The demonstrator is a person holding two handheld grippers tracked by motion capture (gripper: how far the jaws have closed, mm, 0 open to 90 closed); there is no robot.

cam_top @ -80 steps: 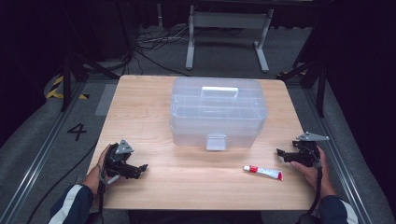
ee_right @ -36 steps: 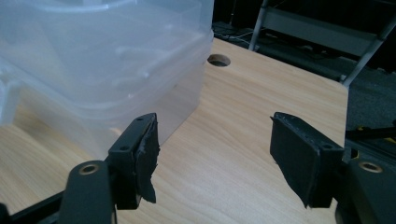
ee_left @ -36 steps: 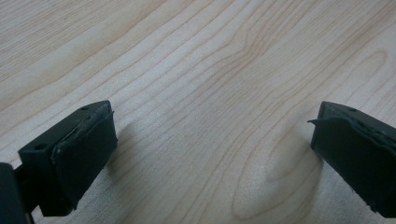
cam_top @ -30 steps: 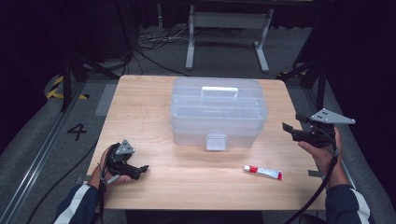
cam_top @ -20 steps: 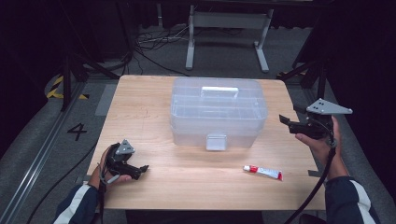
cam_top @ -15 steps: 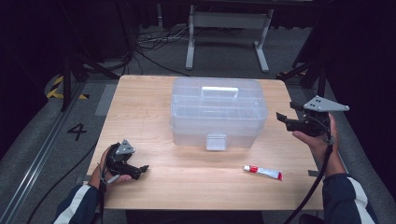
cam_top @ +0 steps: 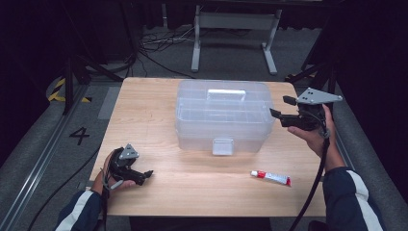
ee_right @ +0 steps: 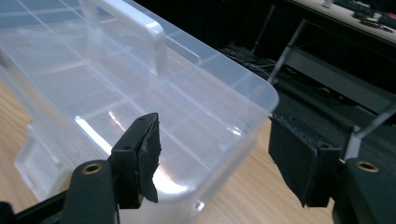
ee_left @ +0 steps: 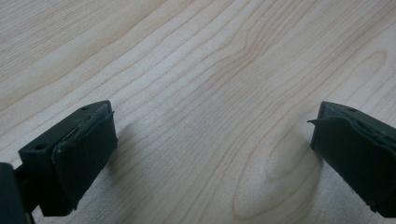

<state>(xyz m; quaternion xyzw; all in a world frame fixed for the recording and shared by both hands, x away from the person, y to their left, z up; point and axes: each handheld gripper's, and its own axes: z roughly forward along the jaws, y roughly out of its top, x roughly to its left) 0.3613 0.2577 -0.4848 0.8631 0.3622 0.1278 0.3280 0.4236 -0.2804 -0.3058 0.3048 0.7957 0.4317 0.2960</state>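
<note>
A clear plastic box (cam_top: 223, 115) with a closed lid, a handle (cam_top: 226, 93) on top and a front latch (cam_top: 223, 146) stands mid-table. A small white tube with a red cap (cam_top: 271, 177) lies in front of it to the right. My right gripper (cam_top: 281, 107) is held in the air at the box's right end, pointing at it, open with nothing between the jaws. In the right gripper view the box's corner (ee_right: 224, 93) sits just beyond the open jaws (ee_right: 215, 158). My left gripper (cam_top: 144, 174) rests on the table at the front left, open over bare wood (ee_left: 210, 70).
The wooden table (cam_top: 144, 110) has free room left of the box and along its front edge. Behind it stand a metal frame (cam_top: 235, 24) and floor cables (cam_top: 159, 41). A "4" mark (cam_top: 79, 135) is on the floor at the left.
My right hand has lifted from the table's right edge near the tube and moved up and in toward the box's right end. The left hand has not moved.
</note>
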